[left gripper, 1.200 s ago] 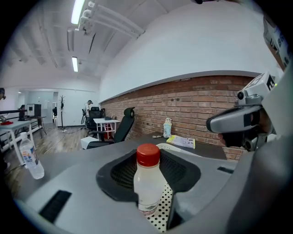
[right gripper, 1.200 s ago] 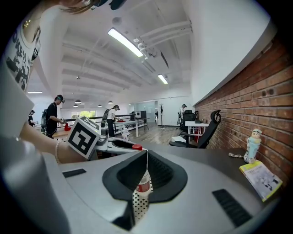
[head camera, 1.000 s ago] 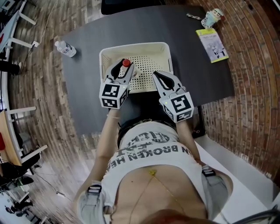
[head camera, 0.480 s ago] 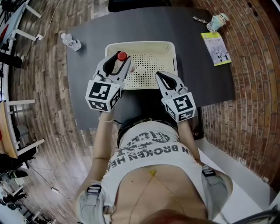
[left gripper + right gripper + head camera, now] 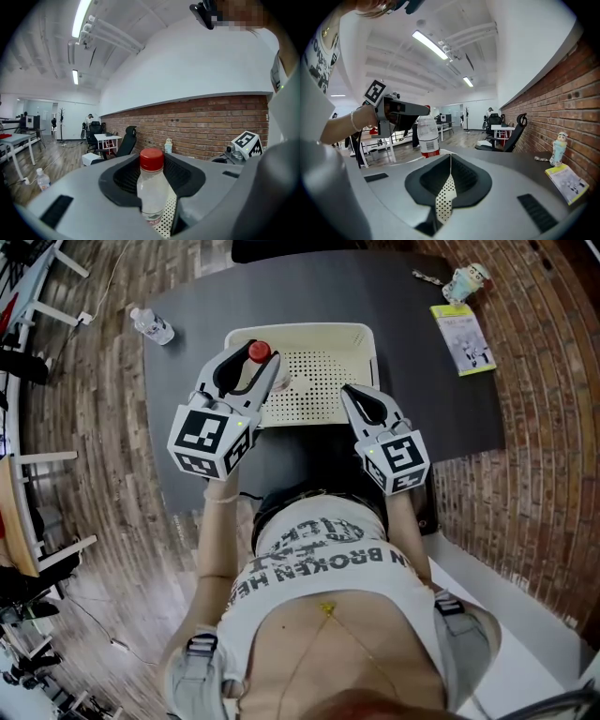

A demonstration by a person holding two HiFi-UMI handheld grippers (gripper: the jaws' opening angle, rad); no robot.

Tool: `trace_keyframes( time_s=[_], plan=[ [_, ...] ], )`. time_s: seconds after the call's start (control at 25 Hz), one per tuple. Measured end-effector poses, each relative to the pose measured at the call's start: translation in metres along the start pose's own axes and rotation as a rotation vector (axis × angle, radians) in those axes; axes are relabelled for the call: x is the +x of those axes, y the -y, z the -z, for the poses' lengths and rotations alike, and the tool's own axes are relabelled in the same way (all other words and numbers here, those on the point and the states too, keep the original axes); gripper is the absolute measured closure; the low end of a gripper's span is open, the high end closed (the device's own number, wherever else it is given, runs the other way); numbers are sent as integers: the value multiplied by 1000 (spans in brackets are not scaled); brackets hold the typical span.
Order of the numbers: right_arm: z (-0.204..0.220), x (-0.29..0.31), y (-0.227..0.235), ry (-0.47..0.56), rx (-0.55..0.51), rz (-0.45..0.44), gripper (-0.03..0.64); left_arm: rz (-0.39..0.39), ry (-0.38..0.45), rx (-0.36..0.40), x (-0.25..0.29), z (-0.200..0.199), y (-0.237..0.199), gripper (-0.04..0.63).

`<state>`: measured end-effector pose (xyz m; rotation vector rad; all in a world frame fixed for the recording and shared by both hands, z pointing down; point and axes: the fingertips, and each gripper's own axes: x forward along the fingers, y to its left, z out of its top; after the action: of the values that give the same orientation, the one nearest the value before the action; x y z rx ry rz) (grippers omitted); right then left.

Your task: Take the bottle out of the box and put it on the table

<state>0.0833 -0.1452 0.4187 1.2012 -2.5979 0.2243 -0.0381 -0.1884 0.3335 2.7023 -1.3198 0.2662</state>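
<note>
Lift step: left tool [image 5: 246,364] pinches the clear red-capped plastic bottle [image 5: 152,187] above the cream perforated box [image 5: 367,337]; right tool [image 5: 362,403] pressed together, empty. Next, likely set it on bare dark worktop [image 5: 187,324], left.

Shows a clear bottle [image 5: 259,352] with a red cap — cream box [image 5: 323,336] speckled with small holes, dark grey table [image 5: 187,343], yellow booklet [image 5: 461,337], red-brown brick wall [image 5: 211,122].
</note>
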Motion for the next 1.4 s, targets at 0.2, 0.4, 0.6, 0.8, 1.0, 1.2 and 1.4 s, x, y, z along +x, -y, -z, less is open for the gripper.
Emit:
trace_keyframes(
  time_s=[0.2, 0.4, 0.6, 0.8, 1.0, 1.2, 1.4],
  plan=[
    [-3, -9, 9, 22, -1, 0, 607, 15, 9, 11, -1, -10, 8, 448],
    [-1, -16, 18, 20, -5, 5, 607, 14, 23, 17, -3, -15, 13, 448],
    [0, -19, 17, 16, -7, -2, 607, 4, 31, 11, -9, -17, 14, 448],
    [0, -16, 11, 11, -13, -14, 607, 0, 33, 11, -15, -16, 13, 448],
    [1, -16, 7, 13, -14, -17, 607, 2, 36, 6, -19, -15, 13, 448],
    [1, -14, 0, 10, -18, -22, 607, 6, 37, 7, -22, -15, 12, 448],
    [2, -12, -6, 3, -22, -23, 607, -1, 44, 4, -29, -15, 4, 448]
  ],
)
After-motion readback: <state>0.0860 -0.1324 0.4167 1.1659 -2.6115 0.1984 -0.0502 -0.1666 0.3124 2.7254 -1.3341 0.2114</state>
